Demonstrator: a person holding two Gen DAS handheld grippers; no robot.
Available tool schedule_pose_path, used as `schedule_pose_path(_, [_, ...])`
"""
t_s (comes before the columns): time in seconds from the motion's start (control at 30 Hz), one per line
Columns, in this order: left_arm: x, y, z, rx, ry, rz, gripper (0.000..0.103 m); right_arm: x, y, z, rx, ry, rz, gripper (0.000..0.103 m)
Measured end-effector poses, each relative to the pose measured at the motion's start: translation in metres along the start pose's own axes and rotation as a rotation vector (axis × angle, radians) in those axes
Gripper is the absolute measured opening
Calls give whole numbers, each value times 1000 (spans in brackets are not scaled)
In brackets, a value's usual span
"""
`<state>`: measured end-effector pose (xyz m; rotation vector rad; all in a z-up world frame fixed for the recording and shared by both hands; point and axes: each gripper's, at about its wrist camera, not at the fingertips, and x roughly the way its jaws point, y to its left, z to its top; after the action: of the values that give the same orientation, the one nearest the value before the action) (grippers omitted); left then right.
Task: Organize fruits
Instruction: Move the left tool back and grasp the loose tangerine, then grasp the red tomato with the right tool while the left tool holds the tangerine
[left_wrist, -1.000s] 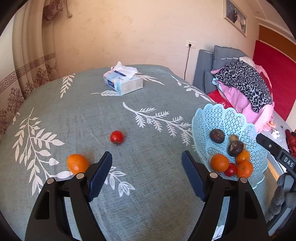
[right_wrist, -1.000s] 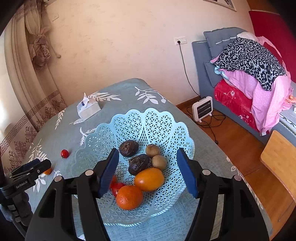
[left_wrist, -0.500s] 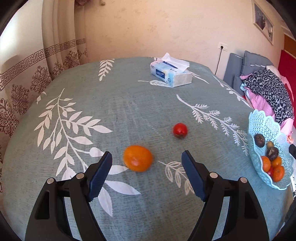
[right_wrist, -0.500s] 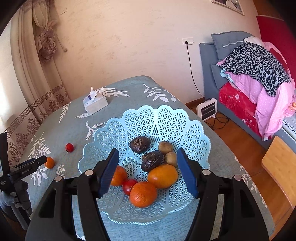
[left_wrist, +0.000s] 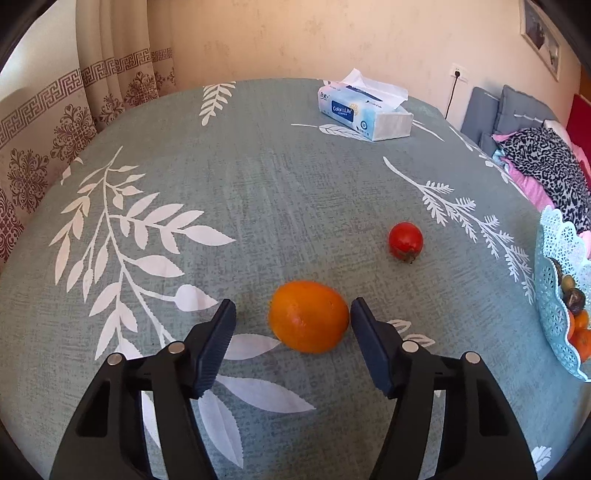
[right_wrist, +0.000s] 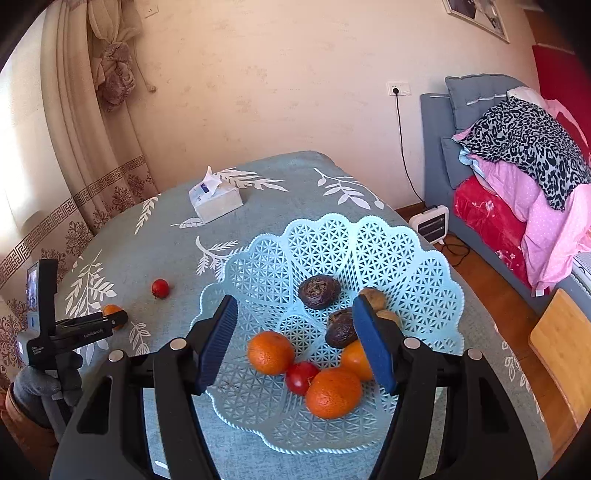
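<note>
Leaf-print tablecloth (left_wrist: 258, 192) carries a "Color&Life" tissue box (left_wrist: 364, 110). Left gripper (left_wrist: 291, 325) is closing around the orange (left_wrist: 308, 315), one pad touching. Right gripper (right_wrist: 295, 328) hangs spread above the basket (right_wrist: 424, 266).

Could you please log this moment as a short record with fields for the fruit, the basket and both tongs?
loose fruit: orange and small red fruit on the tablecloth
basket: pale blue lattice, holds three orange fruits, one red, two dark wrinkled, two brown
left tongs: closing, orange between the pads, right pad about touching, left pad apart
right tongs: open, over the basket, holding nothing
other: tissue box at the far side
</note>
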<state>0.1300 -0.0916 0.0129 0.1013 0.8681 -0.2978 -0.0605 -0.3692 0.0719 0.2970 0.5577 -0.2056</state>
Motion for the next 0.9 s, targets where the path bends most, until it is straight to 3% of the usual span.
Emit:
schedule_pose_path(0.1, [3,1,1,-4,4,-8,58,2,12,4,-16,-5,23,66])
schedule_pose_path(0.23, [-1,0,0,2,-6,-51,42,5,33,11,-42,-15,65,66])
schedule_pose_path(0.57, [-23,11,-5,-32,-82,-25,42,26,97,23,-144,1,151,66])
schedule_pose_path(0.9, [-59,24,-17,-80,-214,83,42,98,159,15,-221,167,223,67])
